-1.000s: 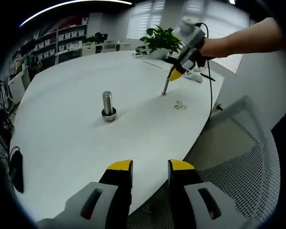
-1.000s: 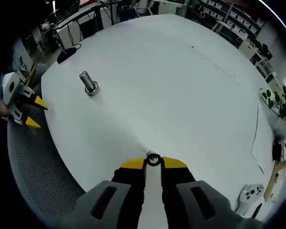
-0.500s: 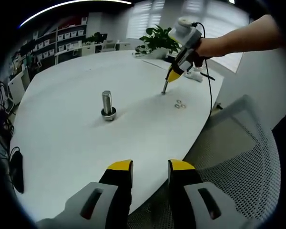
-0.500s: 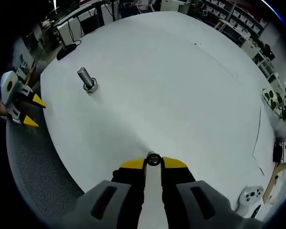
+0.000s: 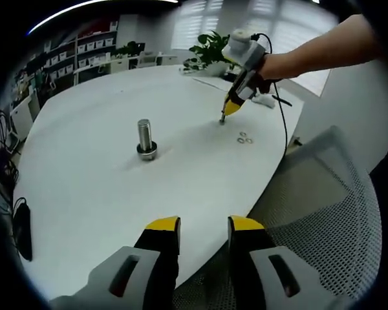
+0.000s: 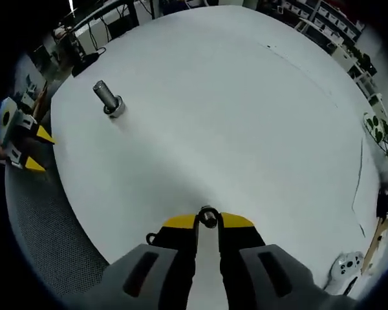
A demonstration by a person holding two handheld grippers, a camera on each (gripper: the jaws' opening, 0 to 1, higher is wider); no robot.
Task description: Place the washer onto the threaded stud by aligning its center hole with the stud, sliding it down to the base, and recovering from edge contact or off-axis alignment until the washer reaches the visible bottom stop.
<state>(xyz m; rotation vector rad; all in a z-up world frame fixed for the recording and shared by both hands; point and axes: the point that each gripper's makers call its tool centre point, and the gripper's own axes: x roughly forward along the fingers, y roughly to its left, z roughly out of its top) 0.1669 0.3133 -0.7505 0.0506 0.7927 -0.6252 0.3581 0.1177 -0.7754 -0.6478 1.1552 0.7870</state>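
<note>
In the left gripper view, the left gripper (image 5: 204, 226) hangs just off the near edge of the white counter (image 5: 84, 174), its yellow-tipped fingers (image 5: 163, 226) parted with nothing between them, probably kept back as a spare hand while the other one works. The stud (image 5: 145, 137) stands upright in mid-counter on a darker ring at its foot, well apart from both grippers; whether that ring is a nut, a base or a washer already seated is hard to say. Across the counter the right gripper (image 5: 227, 111) is held by a hand, tip down, close to the surface, and two loose washers (image 5: 245, 137) lie just beside it, likely the stock being drawn from. A mesh chair (image 5: 323, 194) shows off the counter's edge, cut off by the view's border. In the right gripper view, the right gripper's fingers (image 6: 179, 223) are closed on a small washer (image 6: 208, 217), pinched by its rim so the centre hole stays free to meet the stud. The stud sits far off to the upper left (image 6: 107, 99), so the carry and the alignment are not yet done. The left gripper waits at the counter's edge (image 6: 22, 142). The washer's tilt is too small to judge here.
</note>
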